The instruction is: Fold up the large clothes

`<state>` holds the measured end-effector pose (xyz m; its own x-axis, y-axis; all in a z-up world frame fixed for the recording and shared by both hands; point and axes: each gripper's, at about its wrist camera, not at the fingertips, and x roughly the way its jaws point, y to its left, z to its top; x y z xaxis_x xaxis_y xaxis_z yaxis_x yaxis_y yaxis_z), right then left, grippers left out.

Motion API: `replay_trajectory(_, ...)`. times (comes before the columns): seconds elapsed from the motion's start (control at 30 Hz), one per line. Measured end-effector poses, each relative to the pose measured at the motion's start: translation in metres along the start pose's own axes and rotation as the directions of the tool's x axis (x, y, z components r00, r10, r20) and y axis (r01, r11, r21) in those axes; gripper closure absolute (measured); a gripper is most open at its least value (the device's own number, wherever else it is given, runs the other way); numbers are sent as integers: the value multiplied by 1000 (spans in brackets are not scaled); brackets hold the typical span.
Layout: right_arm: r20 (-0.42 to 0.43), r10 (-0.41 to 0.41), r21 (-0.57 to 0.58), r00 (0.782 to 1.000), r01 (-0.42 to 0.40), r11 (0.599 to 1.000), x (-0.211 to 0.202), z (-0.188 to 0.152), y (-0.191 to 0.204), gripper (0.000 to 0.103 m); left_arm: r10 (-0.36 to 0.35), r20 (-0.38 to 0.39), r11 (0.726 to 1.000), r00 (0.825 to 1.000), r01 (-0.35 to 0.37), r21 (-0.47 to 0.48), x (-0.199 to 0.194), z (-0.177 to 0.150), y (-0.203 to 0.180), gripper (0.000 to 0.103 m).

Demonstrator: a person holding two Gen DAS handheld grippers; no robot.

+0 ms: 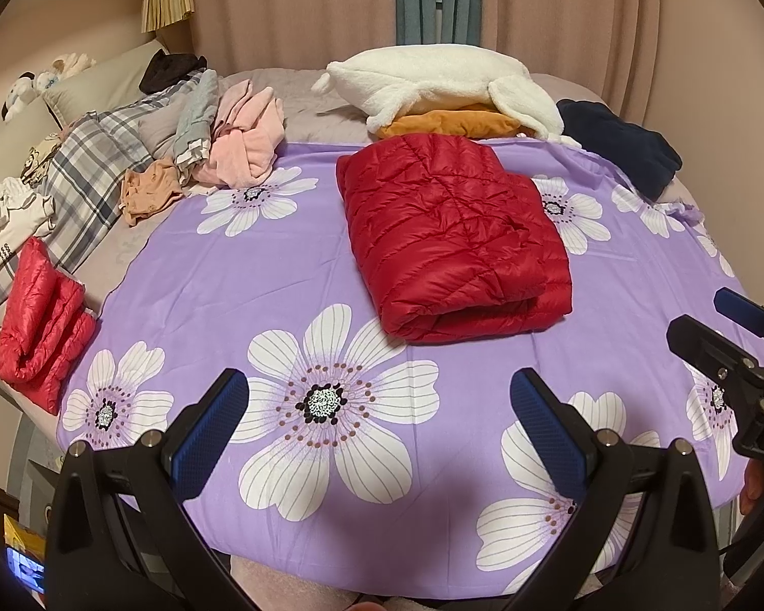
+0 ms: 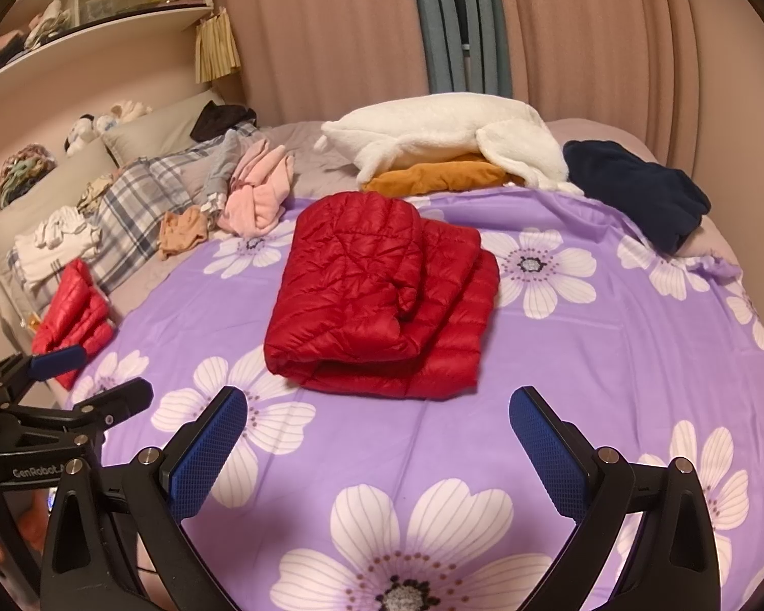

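A dark red puffer jacket (image 1: pixel 453 234) lies folded into a thick rectangle on the purple flowered sheet (image 1: pixel 280 285); it also shows in the right wrist view (image 2: pixel 382 300). My left gripper (image 1: pixel 379 392) is open and empty, held above the sheet's near edge, short of the jacket. My right gripper (image 2: pixel 379 407) is open and empty, just in front of the jacket's near fold. The right gripper also shows at the right edge of the left wrist view (image 1: pixel 728 326), and the left gripper at the left edge of the right wrist view (image 2: pixel 86 371).
A smaller folded bright red jacket (image 1: pixel 41 321) lies at the bed's left edge. Pink (image 1: pixel 244 142), plaid (image 1: pixel 91 173) and beige clothes are heaped at the back left. A white fleece (image 1: pixel 433 81) on an orange garment and a navy garment (image 1: pixel 621 142) lie at the back. Curtains hang behind.
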<state>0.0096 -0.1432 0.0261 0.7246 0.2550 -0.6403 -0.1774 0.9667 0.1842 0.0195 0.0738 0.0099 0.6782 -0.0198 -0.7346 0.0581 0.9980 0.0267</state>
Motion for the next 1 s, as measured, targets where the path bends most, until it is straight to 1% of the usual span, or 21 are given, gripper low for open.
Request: replay_trajectory(1.0, 2, 5, -2, 1000, -5, 1000, 1, 0, 1, 1, 11, 9, 1000, 1000, -11, -19, -1, 2, -2, 0)
